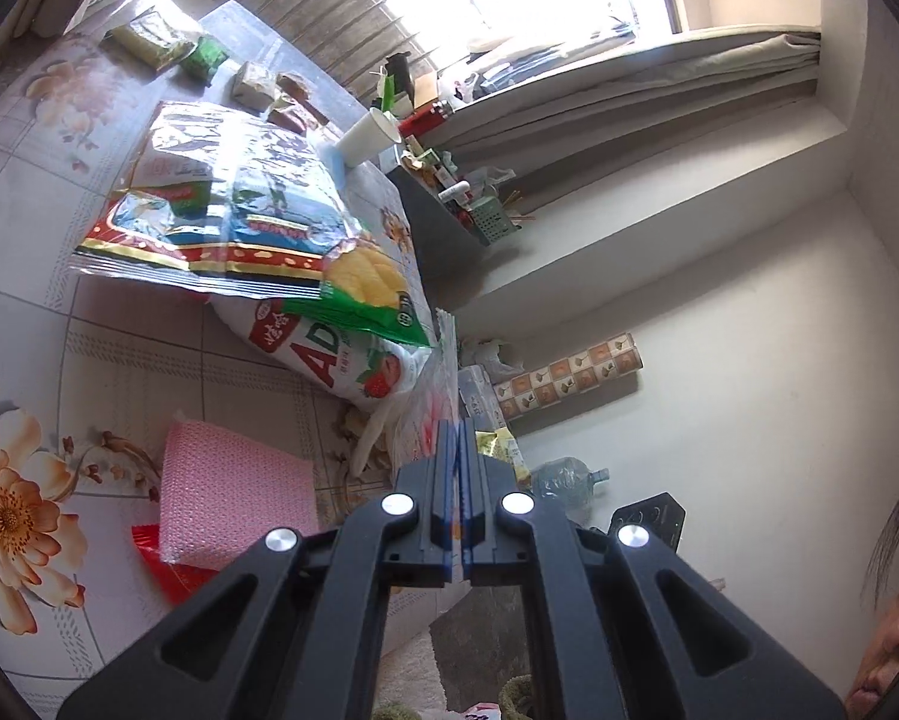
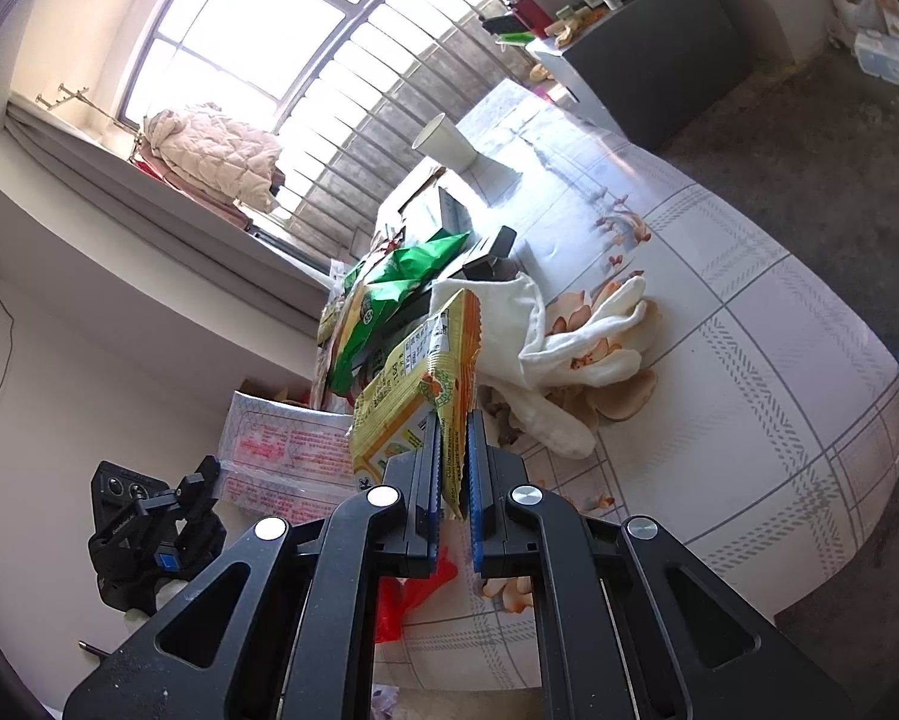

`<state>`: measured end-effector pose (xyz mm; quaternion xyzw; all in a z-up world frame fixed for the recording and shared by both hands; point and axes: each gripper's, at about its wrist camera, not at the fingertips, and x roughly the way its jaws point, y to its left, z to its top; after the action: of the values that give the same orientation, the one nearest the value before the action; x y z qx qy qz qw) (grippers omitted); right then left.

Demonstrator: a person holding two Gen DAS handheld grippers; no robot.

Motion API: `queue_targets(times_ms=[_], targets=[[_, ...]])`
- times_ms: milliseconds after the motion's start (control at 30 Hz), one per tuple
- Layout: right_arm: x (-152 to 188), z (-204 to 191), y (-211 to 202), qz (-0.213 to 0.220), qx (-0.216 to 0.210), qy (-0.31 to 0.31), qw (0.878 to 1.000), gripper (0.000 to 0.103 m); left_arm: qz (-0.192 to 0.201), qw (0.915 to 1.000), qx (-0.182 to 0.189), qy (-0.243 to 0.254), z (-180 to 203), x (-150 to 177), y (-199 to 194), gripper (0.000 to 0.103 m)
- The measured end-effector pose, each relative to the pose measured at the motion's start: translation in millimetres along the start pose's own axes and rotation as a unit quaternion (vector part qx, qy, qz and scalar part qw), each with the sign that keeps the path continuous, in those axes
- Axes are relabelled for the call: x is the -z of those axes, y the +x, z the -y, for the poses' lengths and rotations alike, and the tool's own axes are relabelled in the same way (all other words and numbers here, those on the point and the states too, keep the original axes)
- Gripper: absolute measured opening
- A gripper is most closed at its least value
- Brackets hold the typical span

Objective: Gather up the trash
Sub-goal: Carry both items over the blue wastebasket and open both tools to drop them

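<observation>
A large foil snack bag [image 1: 227, 204] lies over a white bag printed with a strawberry [image 1: 341, 360] on the flower-patterned bench [image 1: 23, 312]. Nearer the left camera than both, a pink dimpled pad [image 1: 233, 486] lies on the bench, partly over a red wrapper [image 1: 167, 564]. Behind the snack bag stands a white paper cup [image 1: 368, 135], and a dark cabinet [image 1: 437, 228] sits beyond the bench's far edge. In the right wrist view, a white cloth glove [image 2: 569, 324] lies on the bench right of a yellow noodle packet [image 2: 425, 378].

Left hand-held gripper [image 1: 460, 429] clamped shut; right hand-held gripper [image 2: 454, 420] nearly closed.
</observation>
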<state>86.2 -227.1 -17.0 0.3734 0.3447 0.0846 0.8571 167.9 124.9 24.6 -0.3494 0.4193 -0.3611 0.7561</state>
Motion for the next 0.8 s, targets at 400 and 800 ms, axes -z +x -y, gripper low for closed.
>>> queue_targets(times_ms=[400, 800], targets=[[-2, 85, -107, 0.126, 0.046, 0.076, 0.988, 0.006, -0.088, 0.9843, 0.053, 0.144, 126, 18, 106, 0.001], [1, 217, -197, 0.254, 0.218, 0.182, 0.925, 0.006, -0.251, 0.9273, 0.036, 0.276, 245, 84, 349, 0.001]])
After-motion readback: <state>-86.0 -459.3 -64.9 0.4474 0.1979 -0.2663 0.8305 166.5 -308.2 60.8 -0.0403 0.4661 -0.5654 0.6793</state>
